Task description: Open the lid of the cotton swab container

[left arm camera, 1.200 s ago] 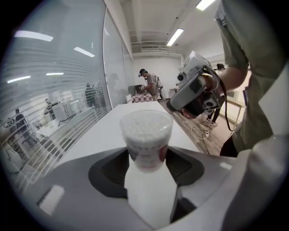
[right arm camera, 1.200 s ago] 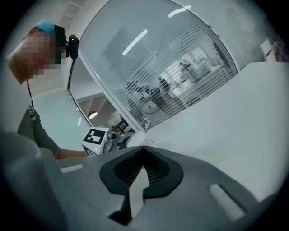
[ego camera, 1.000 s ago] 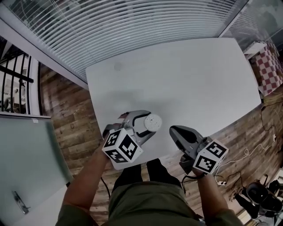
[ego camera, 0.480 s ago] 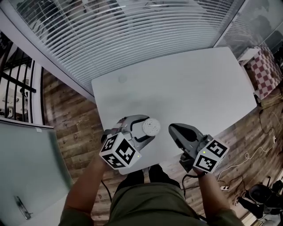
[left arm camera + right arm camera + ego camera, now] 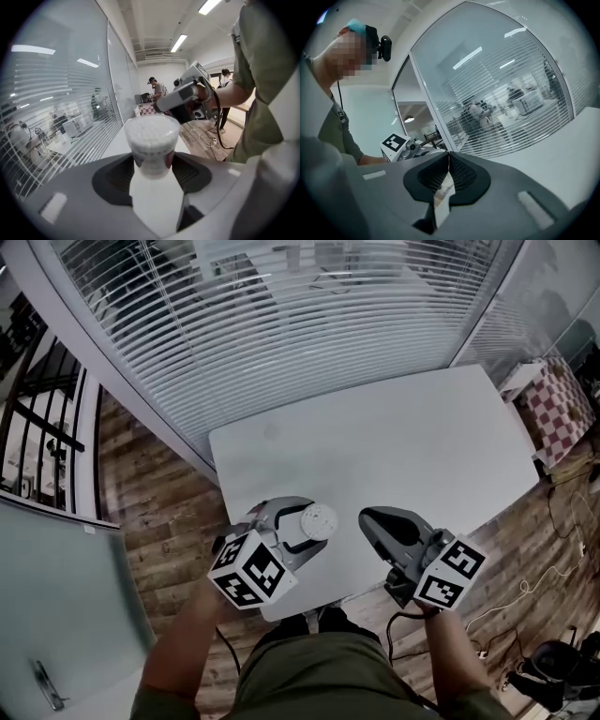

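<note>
A round clear cotton swab container (image 5: pixel 316 520) with its lid on stands upright at the near left of the white table (image 5: pixel 403 446). My left gripper (image 5: pixel 298 524) is shut on the container's body, one jaw on each side. In the left gripper view the container (image 5: pixel 152 143) rises between the pads, its top packed with white swabs. My right gripper (image 5: pixel 372 518) hovers to the right of the container, apart from it, jaws shut with nothing between them. In the right gripper view its jaws (image 5: pixel 448 157) meet in a thin line.
The table's near edge (image 5: pixel 309 601) lies just below both grippers, with wooden floor (image 5: pixel 169 521) around it. A glass wall with blinds (image 5: pixel 281 324) runs along the table's far side. A checkered object (image 5: pixel 558 399) stands at the far right.
The head view has shifted, so the table and both grippers sit lower and farther in the picture. The left gripper stays clamped on the container; the right stays shut beside it.
</note>
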`<control>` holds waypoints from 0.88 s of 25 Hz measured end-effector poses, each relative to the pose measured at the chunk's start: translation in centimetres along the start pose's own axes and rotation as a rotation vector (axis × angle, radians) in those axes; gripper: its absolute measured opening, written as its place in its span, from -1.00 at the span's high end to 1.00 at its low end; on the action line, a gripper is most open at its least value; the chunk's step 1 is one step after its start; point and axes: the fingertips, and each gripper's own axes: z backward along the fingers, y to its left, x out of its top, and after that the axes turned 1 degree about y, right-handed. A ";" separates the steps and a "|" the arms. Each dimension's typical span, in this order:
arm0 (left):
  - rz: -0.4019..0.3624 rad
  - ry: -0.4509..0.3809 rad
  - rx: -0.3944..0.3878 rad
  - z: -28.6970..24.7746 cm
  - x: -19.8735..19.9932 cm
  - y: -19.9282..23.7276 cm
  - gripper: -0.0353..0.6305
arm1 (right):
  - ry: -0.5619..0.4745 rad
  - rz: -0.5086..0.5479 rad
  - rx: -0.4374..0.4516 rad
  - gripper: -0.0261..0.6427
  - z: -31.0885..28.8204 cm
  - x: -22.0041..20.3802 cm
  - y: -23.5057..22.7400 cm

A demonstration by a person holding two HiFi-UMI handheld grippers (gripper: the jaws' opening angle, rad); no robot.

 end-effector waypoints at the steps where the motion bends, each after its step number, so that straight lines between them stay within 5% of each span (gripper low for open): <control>1: 0.006 -0.002 0.005 0.4 0.1 0.2 0.12 | -0.004 0.012 0.015 0.89 -0.2 0.4 0.4; 15: 0.049 0.002 0.024 3.0 2.1 1.1 0.12 | 0.058 0.215 0.177 0.86 -2.0 4.5 5.2; 22: 0.039 0.002 0.015 3.8 3.2 1.8 0.12 | 0.136 0.349 0.250 0.63 -3.6 5.9 7.3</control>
